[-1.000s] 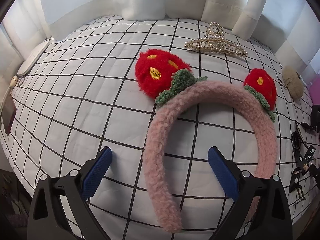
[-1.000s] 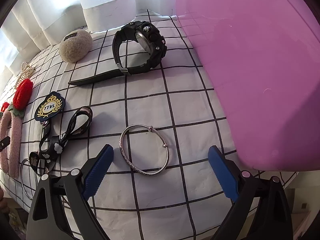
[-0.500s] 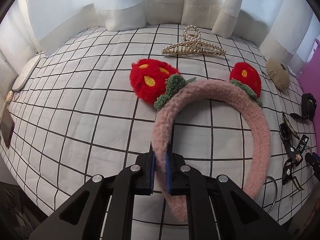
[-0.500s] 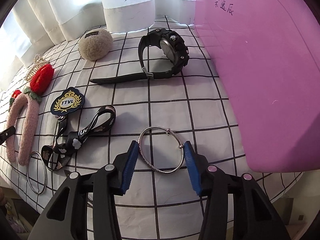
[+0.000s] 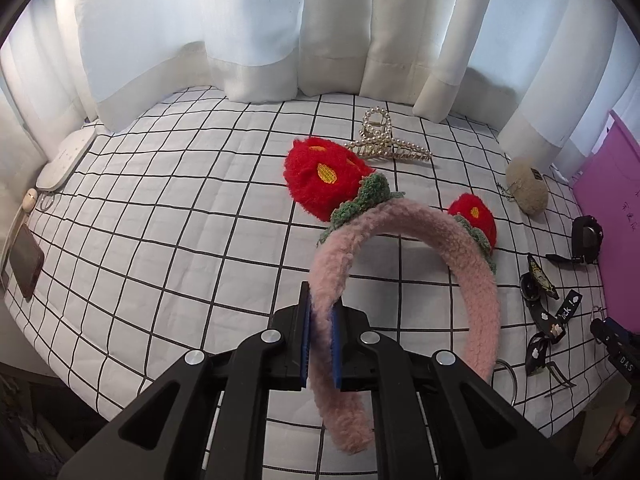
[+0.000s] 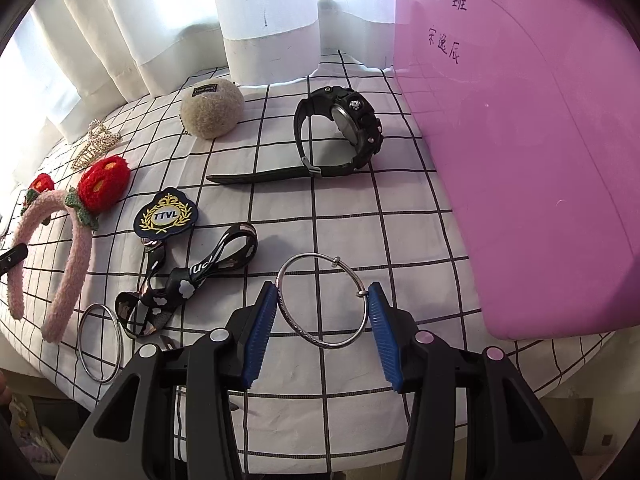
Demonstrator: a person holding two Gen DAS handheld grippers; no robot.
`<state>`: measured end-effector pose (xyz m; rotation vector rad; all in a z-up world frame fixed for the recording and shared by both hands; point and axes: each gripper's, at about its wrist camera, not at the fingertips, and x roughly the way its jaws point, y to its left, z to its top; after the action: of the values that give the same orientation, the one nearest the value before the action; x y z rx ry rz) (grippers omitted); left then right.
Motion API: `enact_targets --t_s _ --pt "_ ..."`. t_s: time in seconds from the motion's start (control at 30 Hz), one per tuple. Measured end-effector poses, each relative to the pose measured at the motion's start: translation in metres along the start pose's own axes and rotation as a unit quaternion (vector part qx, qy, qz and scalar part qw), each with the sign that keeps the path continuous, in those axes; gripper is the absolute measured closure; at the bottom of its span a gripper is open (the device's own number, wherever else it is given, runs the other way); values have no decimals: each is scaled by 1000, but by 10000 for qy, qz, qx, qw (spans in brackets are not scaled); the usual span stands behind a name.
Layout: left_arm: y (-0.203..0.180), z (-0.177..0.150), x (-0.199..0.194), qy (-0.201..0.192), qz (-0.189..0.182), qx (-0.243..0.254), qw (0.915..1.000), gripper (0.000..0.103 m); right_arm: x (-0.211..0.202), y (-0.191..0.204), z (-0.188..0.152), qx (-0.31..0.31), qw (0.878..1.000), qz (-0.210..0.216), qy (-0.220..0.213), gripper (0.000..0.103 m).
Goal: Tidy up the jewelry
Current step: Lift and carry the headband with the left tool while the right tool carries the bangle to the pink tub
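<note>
My left gripper [image 5: 321,336] is shut on the pink fuzzy headband [image 5: 476,280] with red strawberry ears and holds one arm of it lifted off the checked cloth. The headband also shows at the left of the right wrist view [image 6: 76,256]. My right gripper [image 6: 322,320] is shut on a silver bangle [image 6: 324,304], both blue pads touching its sides, and holds it just above the cloth. A large pink box [image 6: 540,160] stands at the right.
On the cloth lie a black watch [image 6: 340,140], a beige pompom [image 6: 212,108], a badge [image 6: 166,214], a black patterned strap [image 6: 192,280], a second silver ring [image 6: 100,344] and a pearl hair claw [image 5: 384,140]. A phone [image 5: 24,264] lies at the left edge.
Both grippers closed from wide open. The left took hold of the headband and raised it. The right closed on the silver bangle and lifted it slightly.
</note>
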<state>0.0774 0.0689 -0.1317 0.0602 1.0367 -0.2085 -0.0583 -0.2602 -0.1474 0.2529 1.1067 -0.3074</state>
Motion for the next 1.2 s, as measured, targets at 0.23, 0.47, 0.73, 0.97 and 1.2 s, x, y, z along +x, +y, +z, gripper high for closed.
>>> enact_targets --t_s 0.23,0.47,0.73,0.97,1.2 --pt "-10 17 -34 -356 -176 10 9992 94 -21 3 7 8 9996 183 -193 58" --pt "-24 36 -70 -728 -338 86 9967 94 -57 10 19 -35 9976 405 -560 58" --pt "-55 58 -113 -1227 -632 329 9899 94 -114 2 38 12 9912 588 -1186 58" --pt "-120 84 -151 -1710 -1226 875 9737 94 -162 -36 53 249 9832 476 -1746 58" --pt "-215 94 -160 -1712 -1943 1530 9537 93 -186 -97 59 612 9764 109 -2066 58"
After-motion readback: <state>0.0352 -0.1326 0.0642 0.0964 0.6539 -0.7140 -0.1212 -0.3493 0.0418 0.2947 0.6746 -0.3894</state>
